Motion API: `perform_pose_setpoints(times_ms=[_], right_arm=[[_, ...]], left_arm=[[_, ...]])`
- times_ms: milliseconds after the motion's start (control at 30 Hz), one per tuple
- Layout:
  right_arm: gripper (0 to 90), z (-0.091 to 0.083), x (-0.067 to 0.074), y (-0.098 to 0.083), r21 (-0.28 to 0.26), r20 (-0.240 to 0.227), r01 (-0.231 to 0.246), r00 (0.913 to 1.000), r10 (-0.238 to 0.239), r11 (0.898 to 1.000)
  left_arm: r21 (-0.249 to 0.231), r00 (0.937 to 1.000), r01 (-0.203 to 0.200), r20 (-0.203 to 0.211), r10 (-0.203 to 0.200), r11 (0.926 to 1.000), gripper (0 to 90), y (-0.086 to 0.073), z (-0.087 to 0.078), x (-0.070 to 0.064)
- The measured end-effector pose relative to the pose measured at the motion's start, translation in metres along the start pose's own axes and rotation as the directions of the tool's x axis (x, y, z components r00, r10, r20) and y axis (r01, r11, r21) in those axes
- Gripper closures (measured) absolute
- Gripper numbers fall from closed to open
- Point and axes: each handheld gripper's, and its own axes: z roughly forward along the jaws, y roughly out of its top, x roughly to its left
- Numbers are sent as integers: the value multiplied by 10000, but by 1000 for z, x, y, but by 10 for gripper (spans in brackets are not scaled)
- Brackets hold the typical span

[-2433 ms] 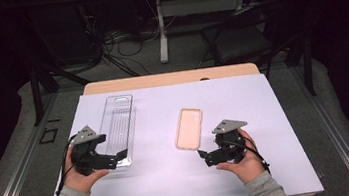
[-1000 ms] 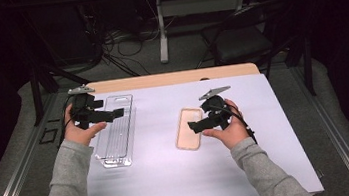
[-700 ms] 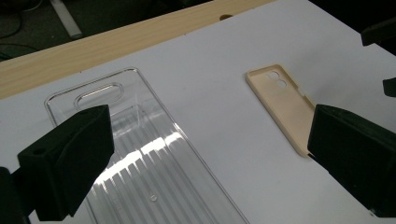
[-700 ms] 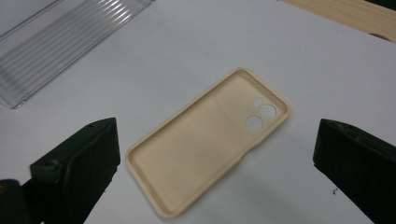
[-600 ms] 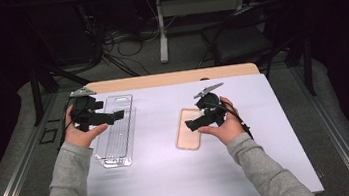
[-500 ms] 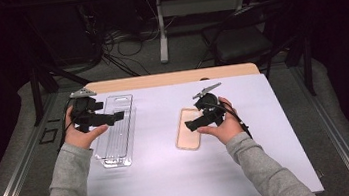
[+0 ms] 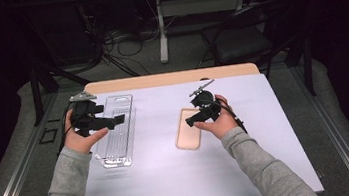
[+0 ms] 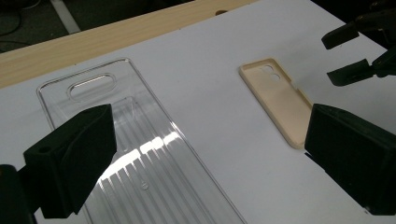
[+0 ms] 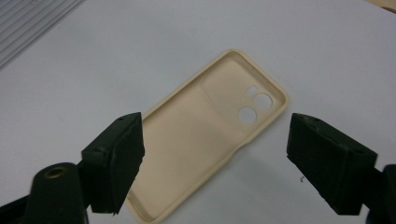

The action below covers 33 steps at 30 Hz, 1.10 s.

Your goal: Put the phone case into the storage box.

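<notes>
One light, flexible case [image 9: 210,140] lies open-side up mid-table; take its long edges. Right gripper [image 9: 215,163] straddles it, jaws just closing, not yet touching. Left gripper [image 8: 205,163] hangs released over the clear tray [image 8: 140,154].

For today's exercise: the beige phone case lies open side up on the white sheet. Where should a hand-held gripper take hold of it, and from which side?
Best guess: grip the phone case across its width, pads on the two raised long side walls, coming down from above. It lies flat with the hollow up, so only those thin walls offer purchase. The right hand-held gripper already hangs over it, jaws astride and not pressing, having just been closing.
</notes>
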Motion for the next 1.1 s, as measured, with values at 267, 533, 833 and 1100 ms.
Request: perform_pose_setpoints(times_ms=[267,533,833,1100], right_arm=[[244,2,6,0,217,-384,922,9951,-913,9955],[355,1,16,0,2,-1086,2078,9724,-2066,9782],[471,-2,31,-2,49,-1062,4059,9090,-4031,9139],[479,1,37,-7,456,-1214,4514,8880,-4436,8911]], left_arm=[[-203,9997,215,-131,-218,9996,24,-6,-9,2],[-206,9997,231,-31,-232,9995,24,-6,-6,5],[-162,9998,175,55,-174,9997,24,-6,-6,6],[-207,10000,90,-26,-91,9997,24,-7,-6,5]])
